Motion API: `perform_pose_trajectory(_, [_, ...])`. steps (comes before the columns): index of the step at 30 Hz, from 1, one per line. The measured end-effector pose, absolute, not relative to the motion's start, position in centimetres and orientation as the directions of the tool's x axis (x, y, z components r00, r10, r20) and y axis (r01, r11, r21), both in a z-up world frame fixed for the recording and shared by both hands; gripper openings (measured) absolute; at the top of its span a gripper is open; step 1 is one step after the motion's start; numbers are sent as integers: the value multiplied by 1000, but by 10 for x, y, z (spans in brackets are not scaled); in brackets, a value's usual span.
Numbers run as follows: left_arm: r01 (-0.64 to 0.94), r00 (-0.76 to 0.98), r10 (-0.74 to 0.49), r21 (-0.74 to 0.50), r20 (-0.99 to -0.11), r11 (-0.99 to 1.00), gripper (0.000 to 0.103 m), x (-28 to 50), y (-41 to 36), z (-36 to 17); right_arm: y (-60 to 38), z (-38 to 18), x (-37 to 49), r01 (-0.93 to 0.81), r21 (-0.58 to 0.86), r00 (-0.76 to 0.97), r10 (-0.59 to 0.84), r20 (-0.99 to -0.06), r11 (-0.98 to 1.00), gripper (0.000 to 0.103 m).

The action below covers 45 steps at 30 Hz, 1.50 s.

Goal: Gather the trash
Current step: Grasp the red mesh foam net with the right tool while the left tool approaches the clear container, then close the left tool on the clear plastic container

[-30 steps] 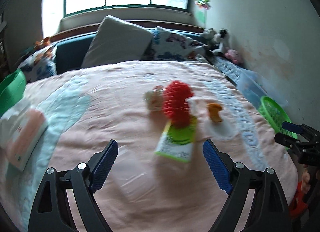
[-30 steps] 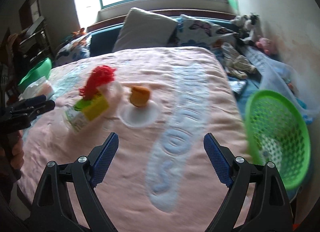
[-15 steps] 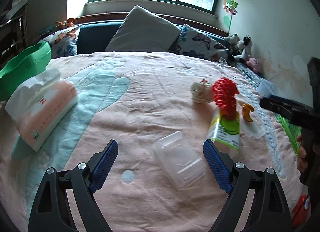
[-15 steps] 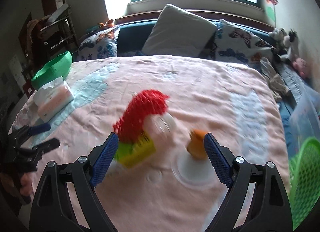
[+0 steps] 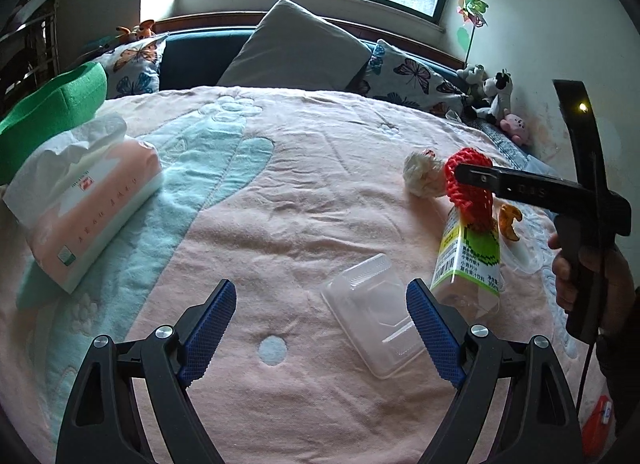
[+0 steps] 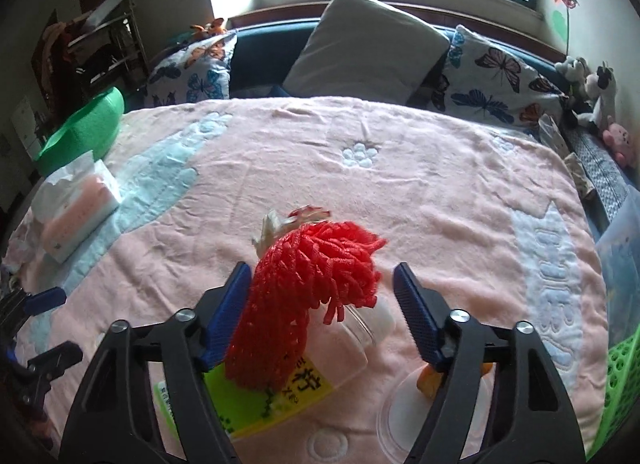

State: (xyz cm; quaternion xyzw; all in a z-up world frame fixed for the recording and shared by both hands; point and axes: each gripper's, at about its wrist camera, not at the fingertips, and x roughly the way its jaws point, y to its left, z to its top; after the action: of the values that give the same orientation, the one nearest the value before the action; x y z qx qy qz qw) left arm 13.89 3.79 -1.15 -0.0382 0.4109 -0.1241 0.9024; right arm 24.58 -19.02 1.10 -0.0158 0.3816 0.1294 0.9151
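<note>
Bedroom, pink blanket (image 5: pixel 280 192) spread over bed, pillows and window at head end. Trash clustered toward right edge of bed: red foam fruit net (image 6: pixel 316 288) lying on a juice bottle (image 5: pixel 470 260) with green-yellow label, crumpled wrapper (image 5: pixel 422 174) just beyond toward head, orange peel (image 5: pixel 509 221) on clear round lid (image 6: pixel 404 420) beside bottle, clear plastic clamshell box (image 5: pixel 376 316) nearer foot edge. Tissue pack (image 5: pixel 84 208) at left edge, probably not trash. Green mesh basket (image 6: pixel 622 376) off right edge, likely the bin.

Right gripper (image 6: pixel 322 304) jaws apart, straddling red net, nothing pinched yet; left pad looks touching net, right pad clear. Left gripper (image 5: pixel 320 328) jaws wide apart, low over blanket near foot edge, clamshell box just inside its right pad, not gripped.

Risks, judged: net soft and springy, closing high may catch only loose strands and let it slip out on lift. Closing low may pinch bottle neck too, dragging or rolling bottle into lid and peel. Clamshell thin and slick, may skid or crush under left pads. Blanket fabric may get pinched.
</note>
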Motion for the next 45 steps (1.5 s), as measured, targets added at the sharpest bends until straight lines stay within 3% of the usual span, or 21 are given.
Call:
perform_pose_trajectory(4, [200,619,-258,-168,-742,965,84,139,32,-16,-194,18,237,-256,77,686,238,-688,963,52])
perform_pose_trajectory(7, [191,600,-267,-189,-754,963,84,143,27,-19,-199,26,226,-255,85,700,244,-671,963,49])
perform_pose_trajectory(20, [92,527,-237,-223,-816,971,83,165,2,-39,-243,53,162,-222,72,757,218,-616,972,48])
perform_pose_trajectory(33, [68,478,-231,-227,-848,972,55,176,-7,-48,-289,48,106,-151,87,771,172,-613,985,48])
perform_pose_trajectory(34, [72,477,-241,-236,-845,969,48,175,-7,-47,-294,47,101,-140,90,773,166,-612,986,48])
perform_pose_trajectory(45, [132,518,-324,-301,-791,945,46,136,14,-11,-353,27,63,-1,114,772,73,-631,993,48])
